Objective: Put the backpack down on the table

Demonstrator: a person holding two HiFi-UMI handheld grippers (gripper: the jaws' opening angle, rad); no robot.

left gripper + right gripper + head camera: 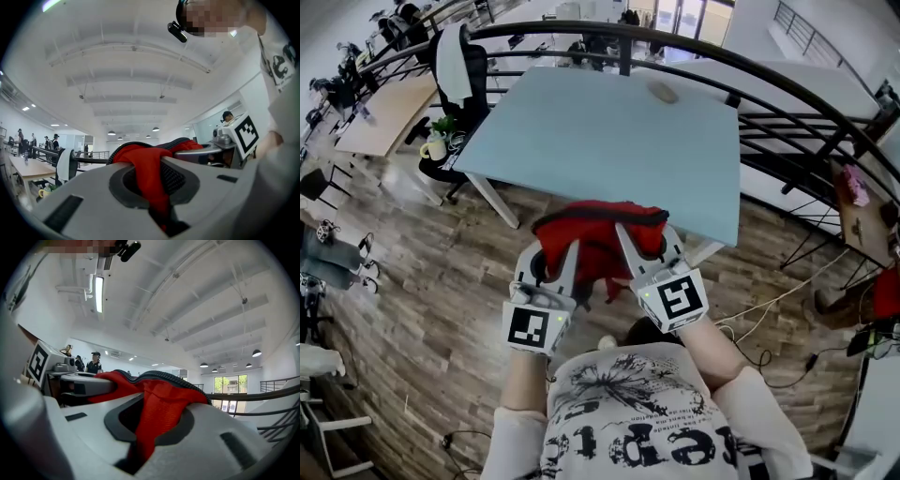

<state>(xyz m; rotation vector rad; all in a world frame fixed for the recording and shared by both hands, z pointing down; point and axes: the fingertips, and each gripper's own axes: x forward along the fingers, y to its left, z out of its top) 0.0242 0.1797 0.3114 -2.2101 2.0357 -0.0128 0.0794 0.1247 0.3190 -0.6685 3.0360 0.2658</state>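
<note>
A red backpack (598, 236) with black trim hangs between my two grippers, just short of the near edge of the pale blue table (609, 131). My left gripper (565, 246) is shut on the red fabric (150, 173) at the bag's left side. On the right side my right gripper (625, 236) is shut on the red fabric (157, 416) as well. Both grippers point level toward the table, side by side. The bag's lower part is hidden behind the grippers.
A black curved railing (675, 47) runs behind and right of the table. An office chair (455, 66) and a wooden desk (380, 112) stand at the left. Cables (769, 300) lie on the wood floor at the right. A small object (661, 91) rests on the table's far side.
</note>
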